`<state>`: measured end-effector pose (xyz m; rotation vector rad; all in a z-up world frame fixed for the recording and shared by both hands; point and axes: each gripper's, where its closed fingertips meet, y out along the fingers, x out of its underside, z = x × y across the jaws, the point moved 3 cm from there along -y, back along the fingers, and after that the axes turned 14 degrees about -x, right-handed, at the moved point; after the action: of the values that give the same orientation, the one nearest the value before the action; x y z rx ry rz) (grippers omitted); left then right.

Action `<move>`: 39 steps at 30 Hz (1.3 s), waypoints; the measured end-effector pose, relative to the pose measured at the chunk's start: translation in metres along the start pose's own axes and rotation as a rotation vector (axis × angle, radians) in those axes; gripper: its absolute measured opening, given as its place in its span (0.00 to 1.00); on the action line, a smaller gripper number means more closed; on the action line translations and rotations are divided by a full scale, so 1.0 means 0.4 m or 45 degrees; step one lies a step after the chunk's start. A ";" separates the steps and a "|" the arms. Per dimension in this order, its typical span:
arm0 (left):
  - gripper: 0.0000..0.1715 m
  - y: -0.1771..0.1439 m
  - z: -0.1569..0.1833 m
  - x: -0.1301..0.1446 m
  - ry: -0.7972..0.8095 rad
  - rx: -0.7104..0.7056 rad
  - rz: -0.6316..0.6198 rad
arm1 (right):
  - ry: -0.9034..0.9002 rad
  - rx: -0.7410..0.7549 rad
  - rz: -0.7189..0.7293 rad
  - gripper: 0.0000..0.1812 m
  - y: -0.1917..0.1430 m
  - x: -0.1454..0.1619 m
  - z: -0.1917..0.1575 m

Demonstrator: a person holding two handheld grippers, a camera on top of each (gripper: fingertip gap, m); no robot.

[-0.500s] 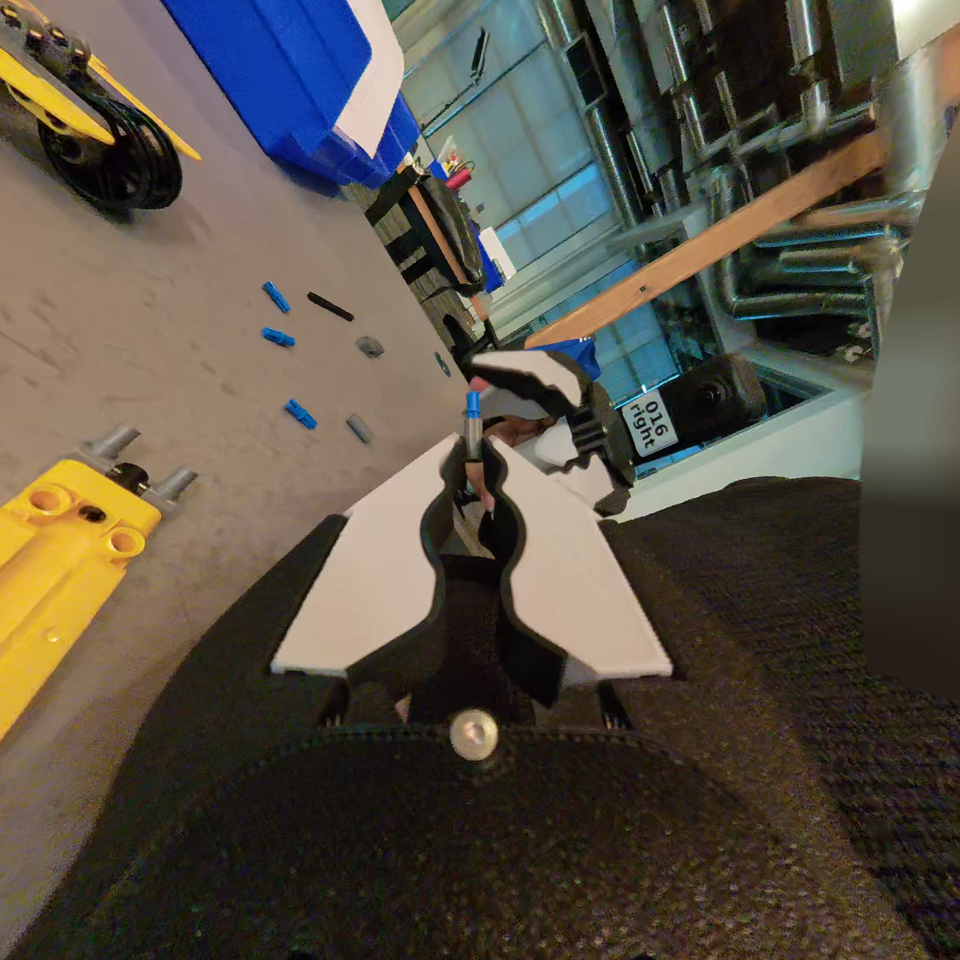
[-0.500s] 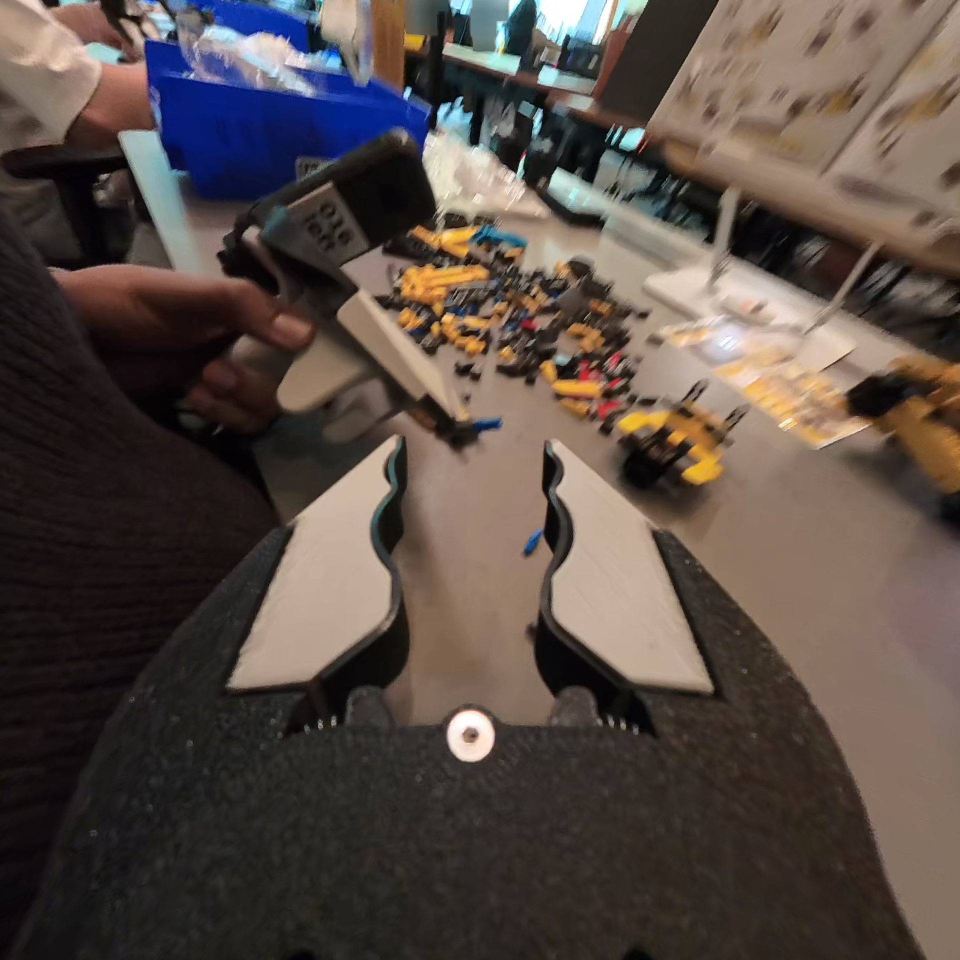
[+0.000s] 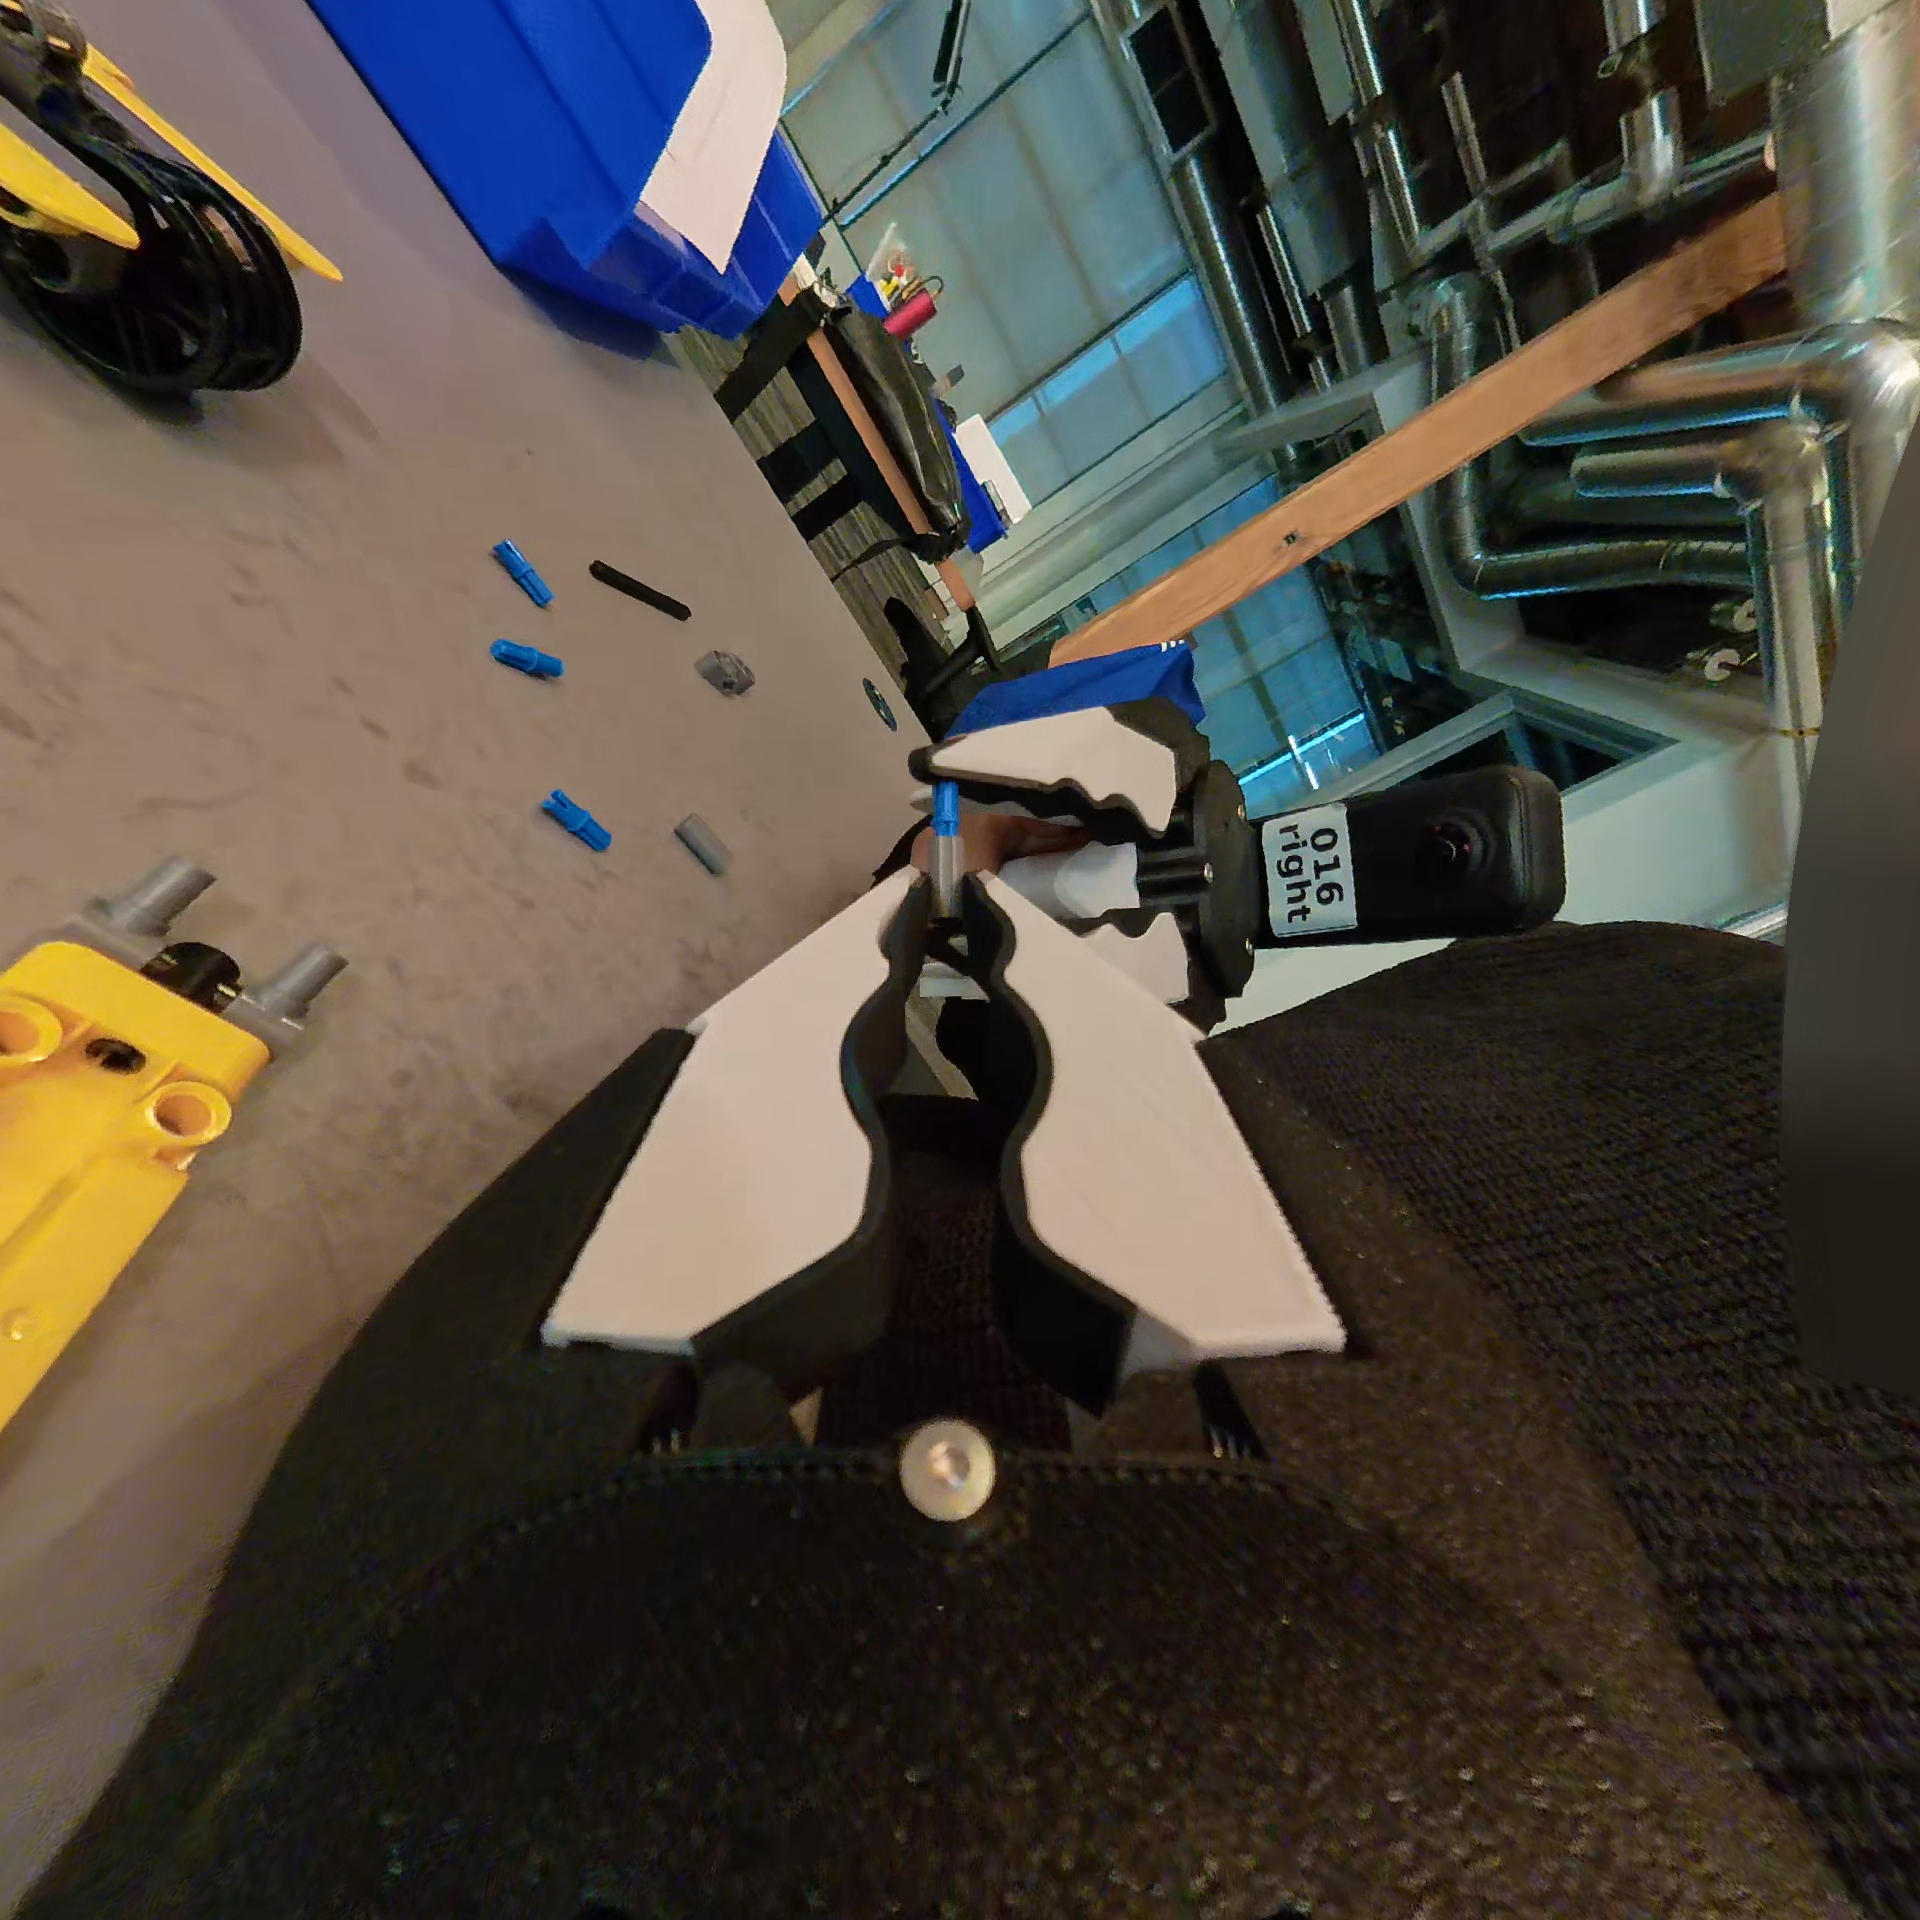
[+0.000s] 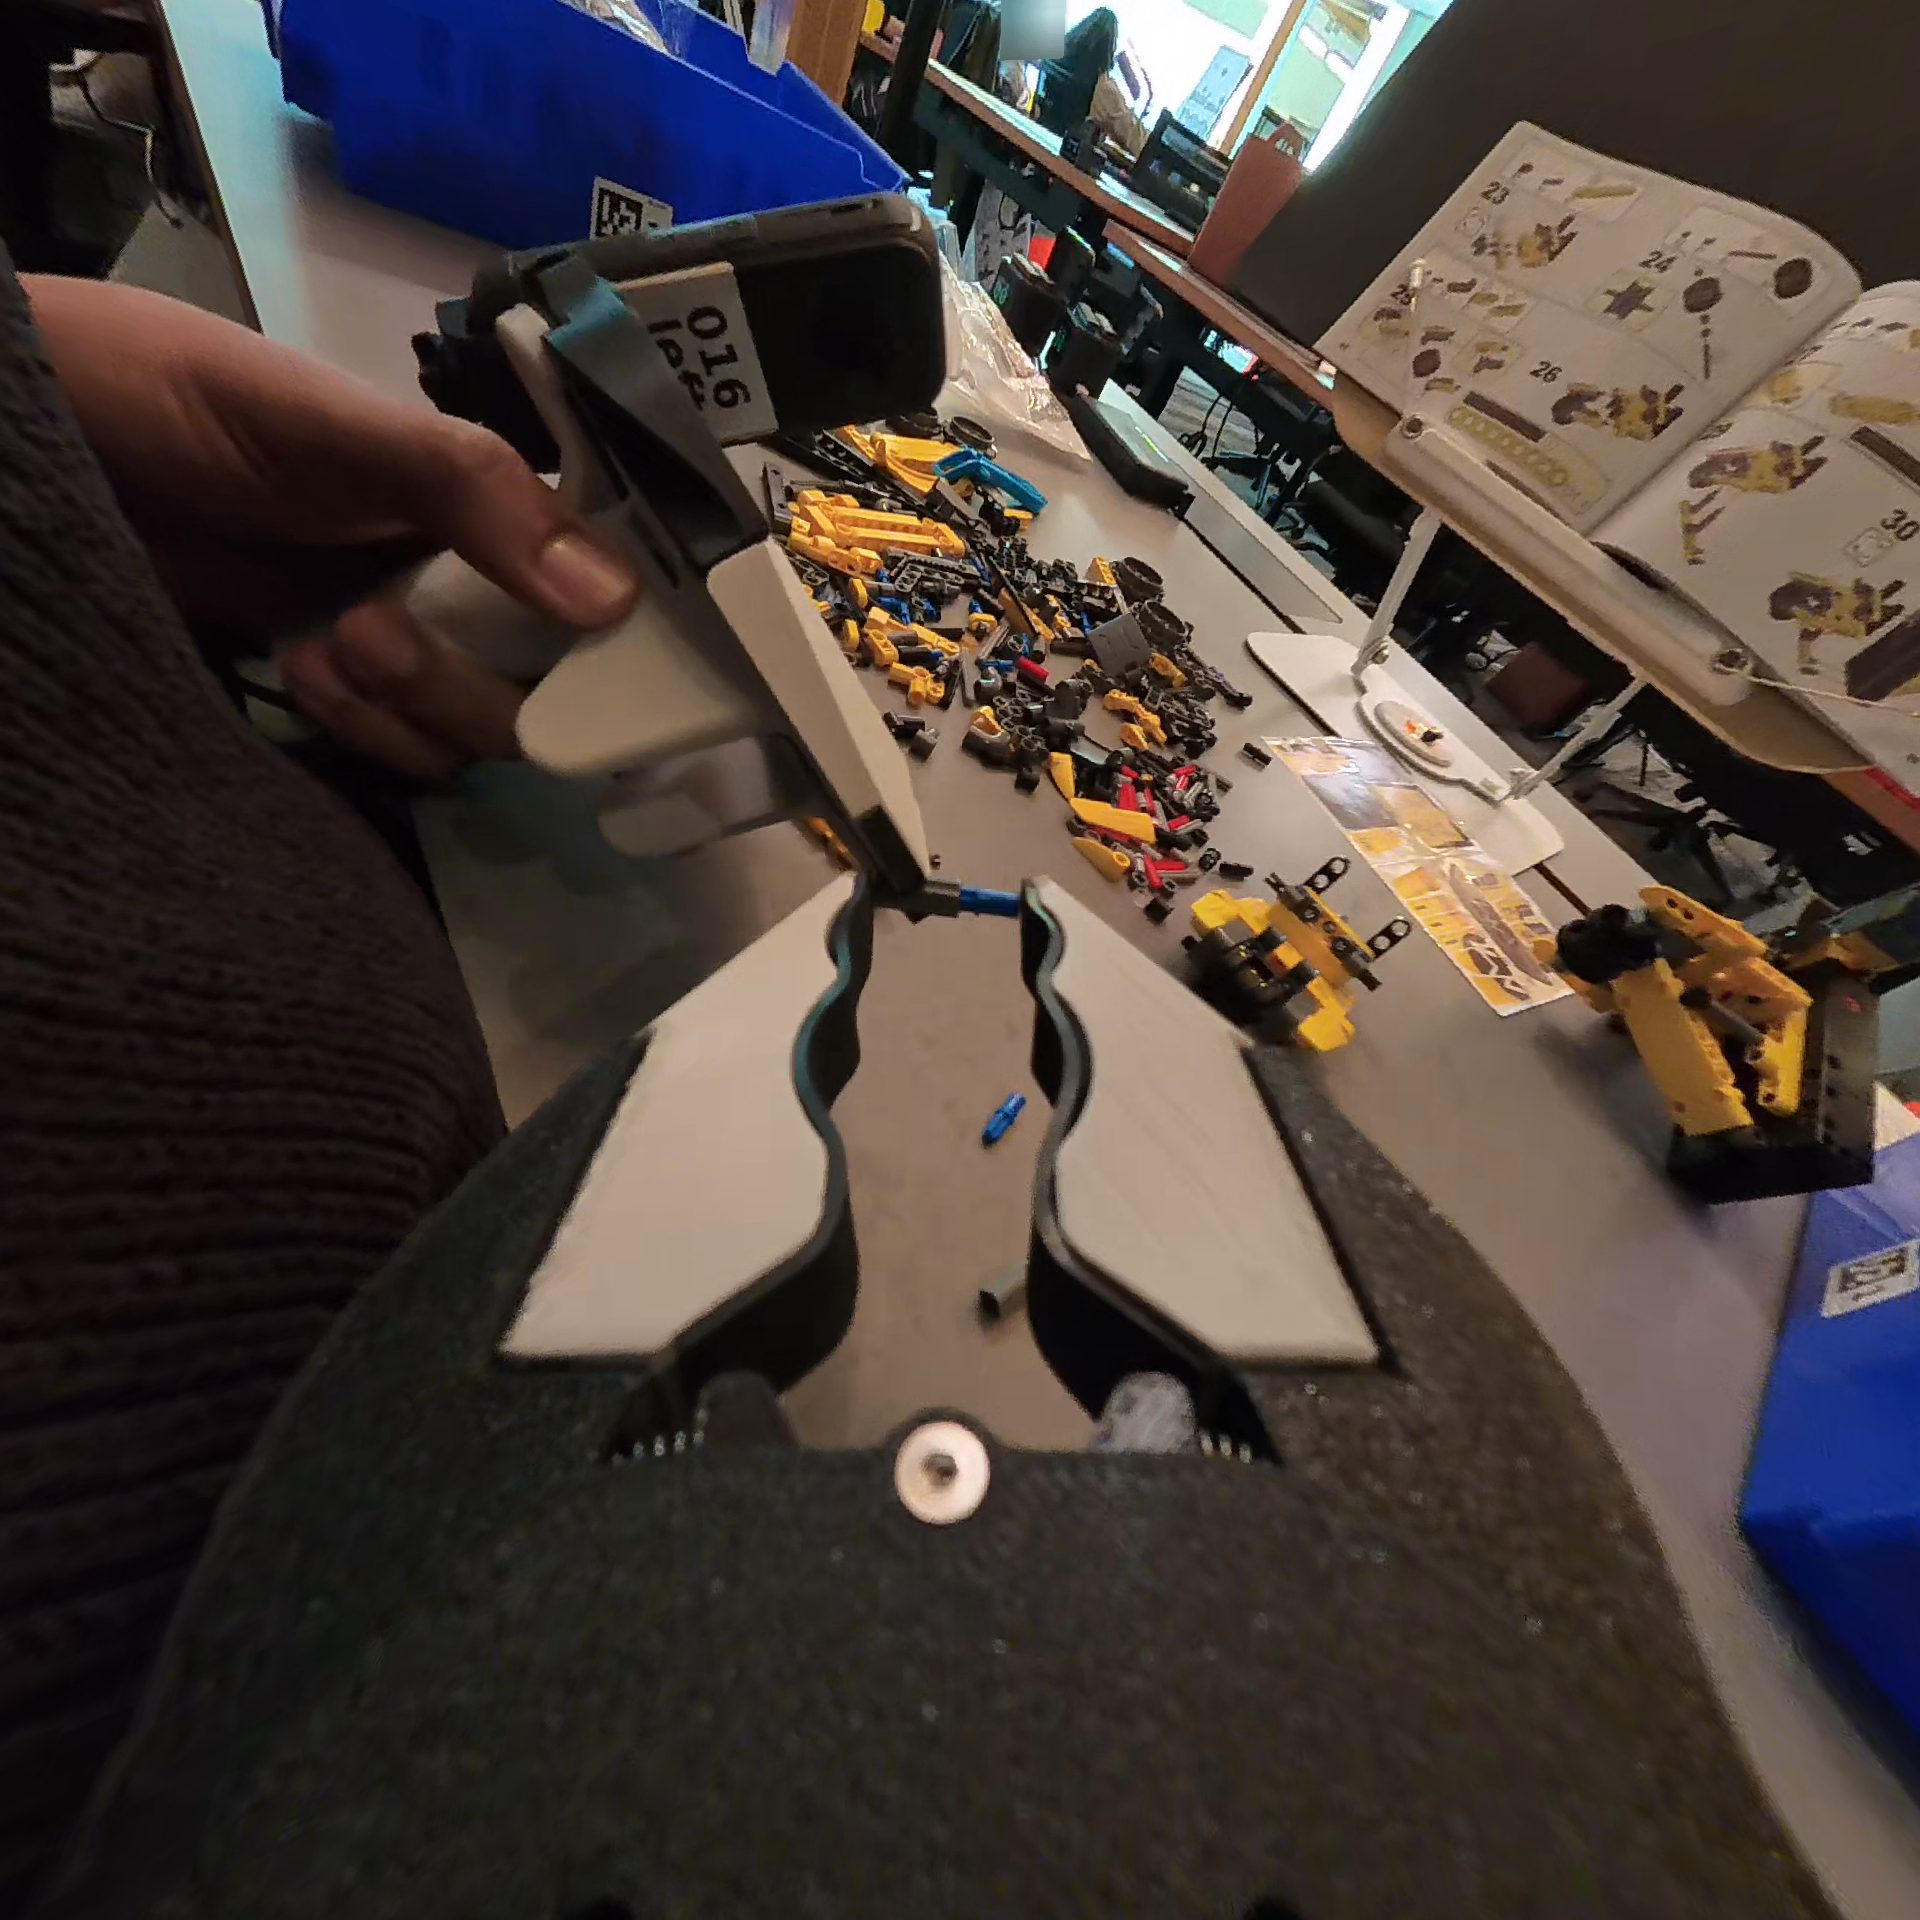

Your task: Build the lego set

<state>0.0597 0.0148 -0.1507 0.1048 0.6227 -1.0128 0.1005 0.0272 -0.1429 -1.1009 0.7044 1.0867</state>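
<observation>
Your left gripper is pinched shut on a short grey sleeve, and a blue pin sticks out of the sleeve's far end at 12 o'clock. Your right gripper has its fingers spread wide and holds nothing. Half a second ago it hung well back from the pin. Now it has closed in, and the pin lies across the gap between its fingertips, with the pin's end just beside the finger at 3 o'clock; whether they touch, you cannot tell. On the table under that gap lie a loose blue peg and a small grey piece. Farther out from the right gripper, a small yellow assembly sits at 2 o'clock and a larger yellow model at 3 o'clock. The heap of loose parts lies at 12 o'clock. Beyond it an open instruction booklet stands at 1 o'clock, and a blue bin sits at 11 o'clock.
</observation>
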 end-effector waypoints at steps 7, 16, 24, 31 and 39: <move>0.01 0.001 0.005 0.003 0.028 -0.003 -0.007 | 0.103 -0.057 0.020 0.15 -0.005 -0.001 -0.001; 0.01 0.002 0.005 0.005 0.040 -0.008 -0.016 | 0.126 -0.069 0.003 0.13 -0.006 0.000 -0.006; 0.01 0.003 0.003 0.009 0.050 -0.020 -0.027 | 0.084 -0.075 -0.044 0.12 -0.006 0.001 -0.012; 0.01 0.002 -0.003 0.006 0.044 -0.043 -0.022 | 0.120 -0.085 -0.023 0.13 0.001 0.004 -0.010; 0.01 -0.005 -0.011 -0.011 -0.041 -0.016 0.029 | -0.102 0.070 -0.120 0.19 0.008 0.013 -0.005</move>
<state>0.0547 0.0186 -0.1515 0.0841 0.5970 -0.9870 0.0994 0.0273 -0.1490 -1.0282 0.6101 1.0200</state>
